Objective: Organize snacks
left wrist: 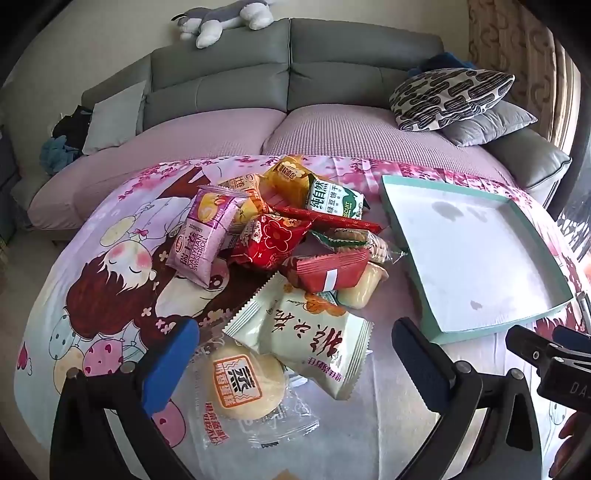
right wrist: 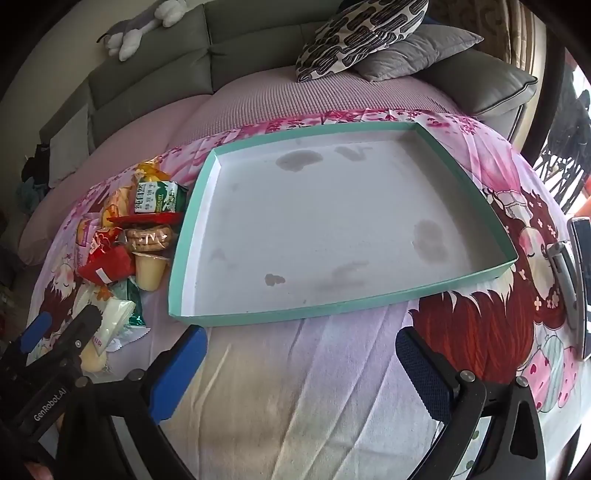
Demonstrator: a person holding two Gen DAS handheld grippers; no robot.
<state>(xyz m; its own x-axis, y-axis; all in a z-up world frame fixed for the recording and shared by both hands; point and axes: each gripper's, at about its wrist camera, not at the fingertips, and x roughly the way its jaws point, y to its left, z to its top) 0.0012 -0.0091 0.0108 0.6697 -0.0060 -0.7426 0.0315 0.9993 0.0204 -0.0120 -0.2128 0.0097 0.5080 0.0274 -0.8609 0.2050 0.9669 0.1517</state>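
Sofa (left wrist: 229, 85) fills the background – grey back, pinkish seat cover, w/ a plush husky (left wrist: 221, 18) lying along the top of the back and a black-and-white patterned cushion (left wrist: 450, 96) stacked on a grey cushion (left wrist: 491, 125) at the right end. Cartoon-print cloth (left wrist: 110, 258) covers the table in front of it, pink blossoms along the far edge. Teal tray (right wrist: 192, 221) – shallow, white stained floor, nothing in it – sits toward the far right part of the cloth, one corner near the far edge. Snack pile (left wrist: 288, 240) lies just left of the tray, roughly mid-cloth, some packets touching the tray's left wall. In the pile: purple roll packet (left wrist: 207, 236) at the left, red flower-print packet (left wrist: 273, 240) in the middle, green-and-white biscuit packet (left wrist: 332, 199) at the far side, red pleated packet (left wrist: 328, 269) over a pale jelly cup (left wrist: 358, 291). Nearer the front edge, a white packet w/ brush lettering (left wrist: 317, 343) overlaps a round bun in clear wrap (left wrist: 247, 384).

Left gripper (left wrist: 295, 354) hovers tilted down over the bun and white packet, jaws spread wide, gripping nothing. Right gripper (right wrist: 301, 369) hangs over bare cloth at the tray's near edge, jaws also spread wide, nothing between them. Phone (right wrist: 581, 280) on a stand sits at the cloth's right edge.
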